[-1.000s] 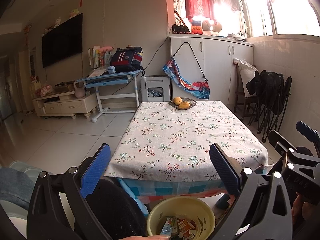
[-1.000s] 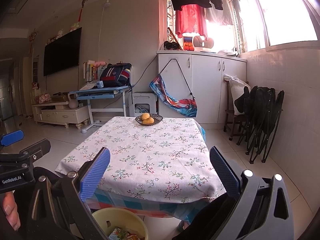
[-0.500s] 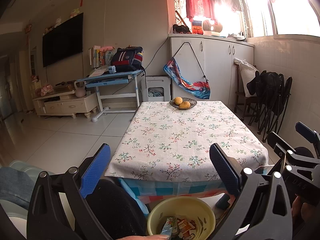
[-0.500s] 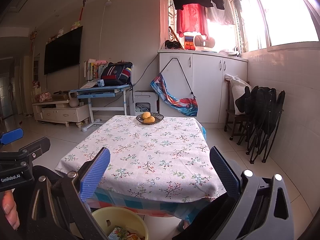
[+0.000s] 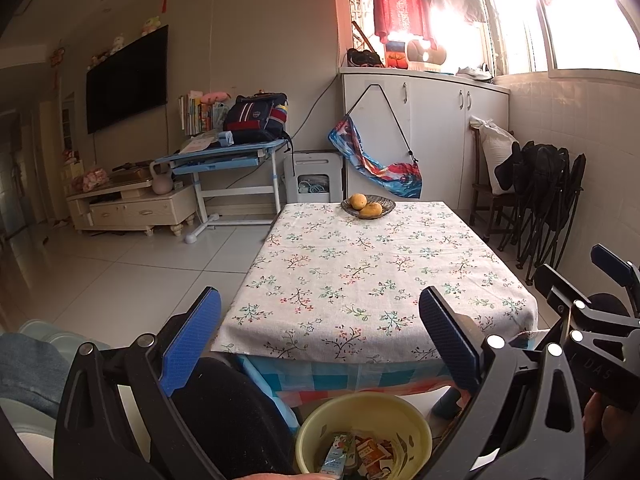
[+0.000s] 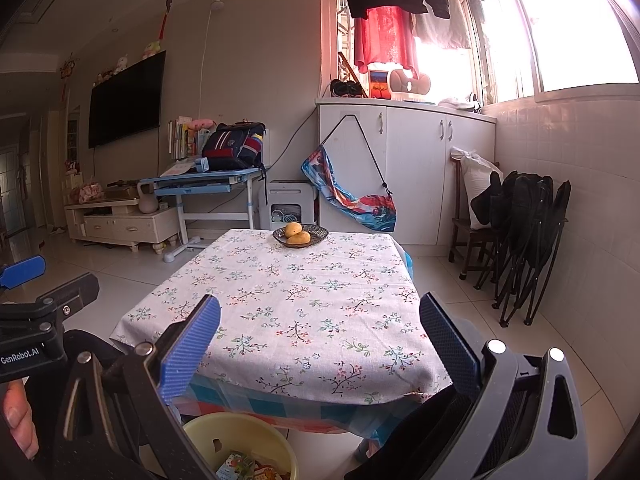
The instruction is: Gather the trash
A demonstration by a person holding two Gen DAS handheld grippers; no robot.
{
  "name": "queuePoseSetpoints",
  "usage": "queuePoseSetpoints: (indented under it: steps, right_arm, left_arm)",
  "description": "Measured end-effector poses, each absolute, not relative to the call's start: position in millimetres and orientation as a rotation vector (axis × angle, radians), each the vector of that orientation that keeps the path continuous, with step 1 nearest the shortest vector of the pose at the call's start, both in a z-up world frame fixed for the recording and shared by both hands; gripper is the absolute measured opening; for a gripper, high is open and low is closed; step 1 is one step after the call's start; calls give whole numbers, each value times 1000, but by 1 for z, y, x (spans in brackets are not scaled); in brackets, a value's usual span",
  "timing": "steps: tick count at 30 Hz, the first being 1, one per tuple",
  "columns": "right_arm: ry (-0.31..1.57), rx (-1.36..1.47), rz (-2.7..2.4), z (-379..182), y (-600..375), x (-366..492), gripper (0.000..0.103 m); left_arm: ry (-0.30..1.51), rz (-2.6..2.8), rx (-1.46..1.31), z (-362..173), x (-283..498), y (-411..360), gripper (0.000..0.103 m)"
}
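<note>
A yellow bin (image 5: 362, 432) stands on the floor at the near end of the table, with cartons and wrappers (image 5: 360, 454) in it. It also shows in the right wrist view (image 6: 240, 446). My left gripper (image 5: 320, 340) is open and empty, held above the bin and before the table edge. My right gripper (image 6: 320, 344) is open and empty too, to the right of the left one. The floral tablecloth (image 5: 372, 276) carries no trash that I can see.
A dark dish with two yellow fruits (image 5: 368, 206) sits at the table's far end. Folded black chairs (image 5: 544, 200) lean on the right wall. A blue desk (image 5: 228, 156), a TV stand (image 5: 128, 208) and white cabinets (image 5: 424, 132) line the back. White tiled floor lies to the left.
Both grippers have barely drifted. The right wrist view has risen very slightly. Nothing was grasped or released.
</note>
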State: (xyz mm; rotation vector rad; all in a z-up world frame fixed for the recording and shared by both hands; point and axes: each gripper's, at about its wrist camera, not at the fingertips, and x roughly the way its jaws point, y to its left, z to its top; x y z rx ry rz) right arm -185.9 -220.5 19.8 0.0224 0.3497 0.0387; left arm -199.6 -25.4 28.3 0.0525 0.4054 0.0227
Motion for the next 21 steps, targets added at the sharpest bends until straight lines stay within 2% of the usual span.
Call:
queuePoseSetpoints:
  steps: [21]
  right_arm:
    - [351,23,39,20,-220,-186,96]
  left_arm:
    - [406,22,53,27,-198,-24,96]
